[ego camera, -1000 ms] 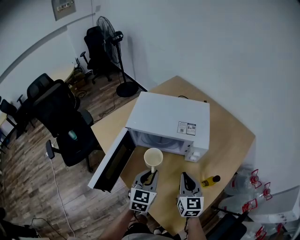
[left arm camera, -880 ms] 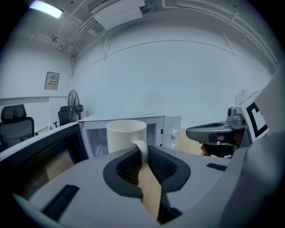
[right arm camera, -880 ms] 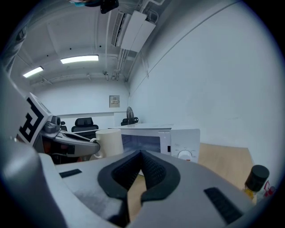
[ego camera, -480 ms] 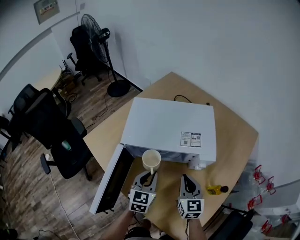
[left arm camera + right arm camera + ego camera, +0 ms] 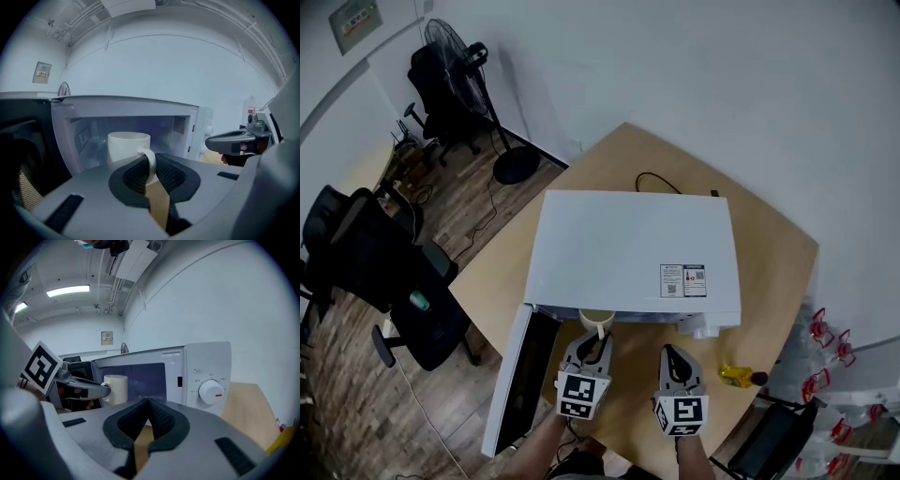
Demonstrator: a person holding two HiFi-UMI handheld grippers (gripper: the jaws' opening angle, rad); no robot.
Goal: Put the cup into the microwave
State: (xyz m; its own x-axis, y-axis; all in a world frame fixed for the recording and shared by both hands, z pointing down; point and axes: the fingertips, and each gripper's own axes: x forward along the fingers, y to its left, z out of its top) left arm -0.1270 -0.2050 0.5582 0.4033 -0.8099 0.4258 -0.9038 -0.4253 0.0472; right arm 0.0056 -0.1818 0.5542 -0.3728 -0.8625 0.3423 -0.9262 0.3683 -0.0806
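From my head camera, the white microwave [image 5: 628, 248] sits in the middle of the wooden counter [image 5: 773, 267], with its door [image 5: 514, 380] swung open toward my left. My left gripper [image 5: 597, 345] reaches to the oven's mouth, and the cream cup [image 5: 596, 321] is at its tip. Half of the cup's rim is tucked under the front edge of the microwave's top. My right gripper [image 5: 672, 357] hangs beside the left one, short of the control panel and touching nothing. A yellow bottle [image 5: 737, 376] lies on the counter to its right. A black cable [image 5: 658, 180] trails behind the oven. A standing fan [image 5: 455, 52] and black office chairs [image 5: 370, 267] are on the floor beyond.

In my left gripper view, the left gripper [image 5: 151, 169] is clamped on the cup's handle [image 5: 150, 161], one pad on each side of the loop. The cup [image 5: 127, 146] stands upright right at the open cavity [image 5: 161, 127], with the dark door [image 5: 21, 145] to its left. I can't tell whether its base touches the oven floor. The right gripper [image 5: 234, 139] shows at the right edge.

In my right gripper view, the right gripper [image 5: 148, 408] has its pads pressed together at the tips with nothing between them, and only counter shows below. Ahead is the microwave's front, with its white dial [image 5: 212, 391]. To the left, the cup [image 5: 116, 387] hangs from the left gripper [image 5: 86, 386] in front of the opening.
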